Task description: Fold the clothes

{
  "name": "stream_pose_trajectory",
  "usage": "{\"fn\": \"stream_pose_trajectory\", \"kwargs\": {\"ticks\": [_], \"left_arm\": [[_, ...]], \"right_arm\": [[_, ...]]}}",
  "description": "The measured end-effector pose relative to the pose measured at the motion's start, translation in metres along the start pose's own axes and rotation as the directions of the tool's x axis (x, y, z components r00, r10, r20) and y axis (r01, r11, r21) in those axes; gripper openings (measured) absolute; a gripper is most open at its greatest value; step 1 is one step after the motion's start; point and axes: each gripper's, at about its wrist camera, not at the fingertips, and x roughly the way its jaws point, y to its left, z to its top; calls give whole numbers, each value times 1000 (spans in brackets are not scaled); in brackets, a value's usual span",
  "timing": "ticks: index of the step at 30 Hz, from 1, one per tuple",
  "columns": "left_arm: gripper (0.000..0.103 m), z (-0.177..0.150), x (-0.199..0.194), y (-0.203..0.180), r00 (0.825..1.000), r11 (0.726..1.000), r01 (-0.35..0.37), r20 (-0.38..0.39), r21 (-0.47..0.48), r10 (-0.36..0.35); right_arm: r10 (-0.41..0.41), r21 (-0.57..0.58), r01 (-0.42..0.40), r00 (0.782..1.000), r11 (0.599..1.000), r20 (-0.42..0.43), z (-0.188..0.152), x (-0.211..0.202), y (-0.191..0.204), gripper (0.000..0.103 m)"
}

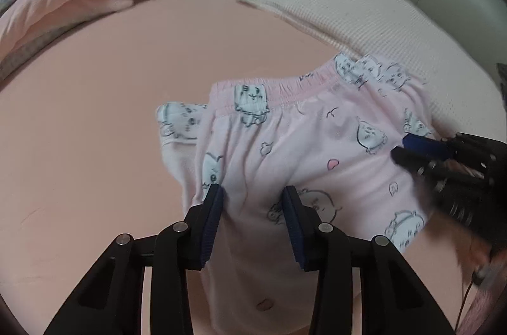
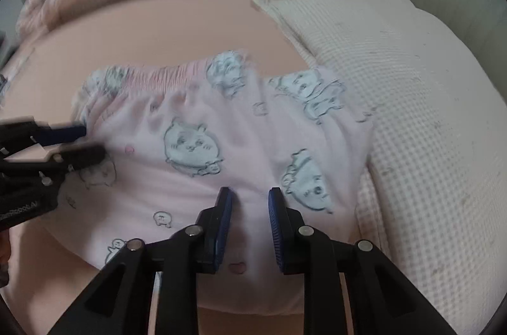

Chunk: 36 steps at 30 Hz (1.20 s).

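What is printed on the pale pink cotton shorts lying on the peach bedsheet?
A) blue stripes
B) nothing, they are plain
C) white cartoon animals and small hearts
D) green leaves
C: the pale pink cotton shorts carry white cartoon animals outlined in dark lines, with small pink hearts between them, as they lie on the peach bedsheet.

Left view: you look steeply down along the left gripper (image 1: 252, 195), close over the shorts (image 1: 304, 145).
Right view: same steep, close angle from the right gripper (image 2: 250, 197).
Shared: shorts, pink sheet (image 1: 95, 129), each other's gripper.
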Motion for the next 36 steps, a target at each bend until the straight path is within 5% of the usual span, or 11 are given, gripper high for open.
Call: {"fn": "stream_pose_trajectory", "kwargs": {"ticks": [2, 4, 7, 10, 13, 18, 21, 23, 26, 31, 36], "left_arm": [[41, -8, -9, 13, 997, 997, -79, -7, -15, 79], [41, -15, -19, 19, 1000, 998, -21, -14, -54, 20], [41, -22, -38, -8, 998, 1000, 23, 62, 20, -24], [46, -31, -39, -41, 997, 992, 60, 36, 113, -65], [48, -54, -28, -41, 998, 985, -46, -37, 166, 53], [48, -79, -62, 27, 996, 994, -54, -71, -94, 47], [51, -93, -84, 59, 996, 977, 13, -82, -215, -31], [65, -101, -101, 74, 996, 972, 9, -83, -236, -29], [69, -111, -129, 103, 998, 959, -20, -68, -282, 1], [93, -122, -174, 159, 998, 904, -60, -12, -423, 61], [93, -121, -201, 204, 983, 841, -155, 5, -519, 185]], "right_arm": [[-30, 24, 30, 1000, 999, 2, -5, -6, -15, 21], [-79, 43, 79, 997, 996, -11, -9, -14, -31, 28], [-2, 115, 0, 1000, 993, 16, -19, -32, -38, 29], [73, 14, -73, 997, 997, 23, -32, -46, -5, 30], [23, -90, -27, 998, 996, -50, -49, -31, 12, 30], [-35, 60, 40, 996, 997, -82, -56, -51, -29, 35], [19, 74, -11, 994, 997, -108, -61, -63, -24, 35], [28, 68, -21, 995, 997, -94, -60, -76, -1, 39], [30, 33, -29, 998, 999, -50, -55, -93, 36, 58], [102, -27, -102, 995, 994, -4, -33, -106, 124, 63], [128, -83, -123, 991, 989, 48, -6, -118, 224, 73]]}}
